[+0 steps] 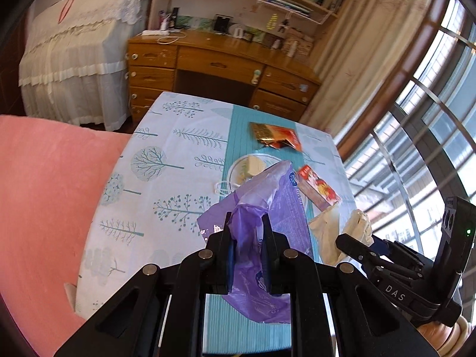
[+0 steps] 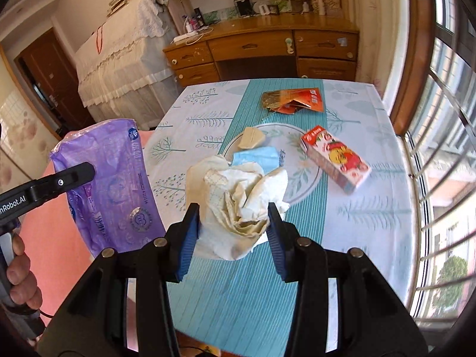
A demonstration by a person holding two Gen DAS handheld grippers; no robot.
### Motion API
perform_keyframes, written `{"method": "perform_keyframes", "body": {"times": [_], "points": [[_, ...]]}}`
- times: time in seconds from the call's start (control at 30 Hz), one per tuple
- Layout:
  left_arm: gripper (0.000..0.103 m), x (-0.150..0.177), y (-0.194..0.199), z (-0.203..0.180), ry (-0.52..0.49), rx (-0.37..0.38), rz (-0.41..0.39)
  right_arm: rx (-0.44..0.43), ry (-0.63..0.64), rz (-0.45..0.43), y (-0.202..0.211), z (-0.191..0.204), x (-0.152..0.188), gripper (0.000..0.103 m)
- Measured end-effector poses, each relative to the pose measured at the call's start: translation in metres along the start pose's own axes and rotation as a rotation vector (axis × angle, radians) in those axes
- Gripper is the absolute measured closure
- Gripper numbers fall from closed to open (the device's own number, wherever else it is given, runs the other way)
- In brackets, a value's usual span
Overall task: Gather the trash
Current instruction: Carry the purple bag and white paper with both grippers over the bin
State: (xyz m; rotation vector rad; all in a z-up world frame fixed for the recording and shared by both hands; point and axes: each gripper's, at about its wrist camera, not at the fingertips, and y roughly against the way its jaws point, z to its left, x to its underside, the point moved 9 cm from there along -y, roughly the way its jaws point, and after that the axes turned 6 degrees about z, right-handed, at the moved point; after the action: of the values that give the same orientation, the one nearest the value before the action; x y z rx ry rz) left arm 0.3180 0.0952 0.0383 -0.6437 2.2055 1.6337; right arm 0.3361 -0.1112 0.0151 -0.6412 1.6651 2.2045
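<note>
My left gripper is shut on a crumpled purple plastic wrapper, held up above the table; the same purple wrapper hangs at the left of the right wrist view. My right gripper is shut on a wad of cream crumpled paper, also lifted off the table; that paper wad shows at the right of the left wrist view. Left on the table are a red juice carton, a torn orange and gold foil packet, and a blue mask with a beige scrap on a plate.
The table wears a tree-print cloth with a teal runner. A pink cushioned seat lies to the left. A wooden desk stands behind, a barred window at the right. A hand grips the left tool.
</note>
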Motion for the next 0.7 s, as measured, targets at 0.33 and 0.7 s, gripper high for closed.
{"method": "perform_keyframes", "body": {"times": [0.33,0.7], "points": [[0.089,0.101,0.072,0.034,-0.130,0.089,0.049,0.075,-0.162,-0.050,0.059,0.055,0.112,0.063],[0.089,0.200,0.088,0.043,-0.208,0.134,0.174,0.120,-0.222,0.038,0.086,0.081,0.213,0.063]]}}
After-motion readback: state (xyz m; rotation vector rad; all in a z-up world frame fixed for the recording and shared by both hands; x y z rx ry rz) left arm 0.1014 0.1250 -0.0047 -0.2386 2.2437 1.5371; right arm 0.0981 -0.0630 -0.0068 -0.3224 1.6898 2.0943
